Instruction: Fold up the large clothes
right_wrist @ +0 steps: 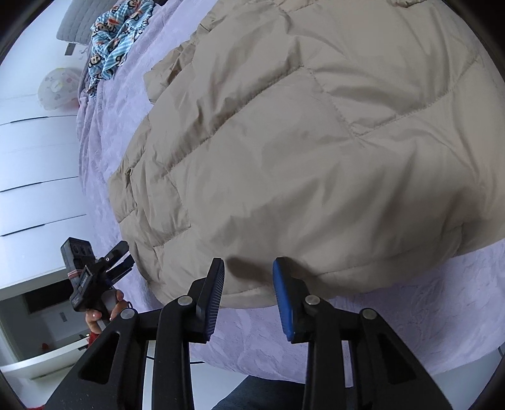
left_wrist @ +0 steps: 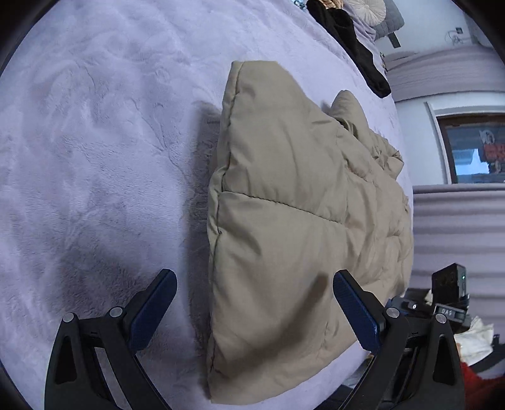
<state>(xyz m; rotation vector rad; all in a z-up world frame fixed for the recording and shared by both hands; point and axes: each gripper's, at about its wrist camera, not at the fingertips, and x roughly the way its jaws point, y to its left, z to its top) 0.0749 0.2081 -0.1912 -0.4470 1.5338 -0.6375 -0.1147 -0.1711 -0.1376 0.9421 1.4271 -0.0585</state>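
Note:
A beige quilted puffer jacket (left_wrist: 284,195) (right_wrist: 300,142) lies spread on the lilac plush bed cover (left_wrist: 94,142) (right_wrist: 394,309). My left gripper (left_wrist: 255,284) hangs wide open just above the jacket's near corner, its blue pads (left_wrist: 151,312) on either side of the fabric and touching nothing. In the right wrist view it (right_wrist: 121,258) shows at the jacket's left edge, held by a hand (right_wrist: 104,312). My right gripper (right_wrist: 249,280) stands at the jacket's near hem with a narrow gap. The hem lies between its fingertips (right_wrist: 214,284), and no pinch shows.
A black garment (left_wrist: 347,41) and a round cushion (left_wrist: 369,9) lie at the bed's far end. A blue patterned cloth (right_wrist: 116,38) sits near the far left corner. White drawers (right_wrist: 31,157) stand beside the bed. A ribbed lilac panel (left_wrist: 457,220) borders the right.

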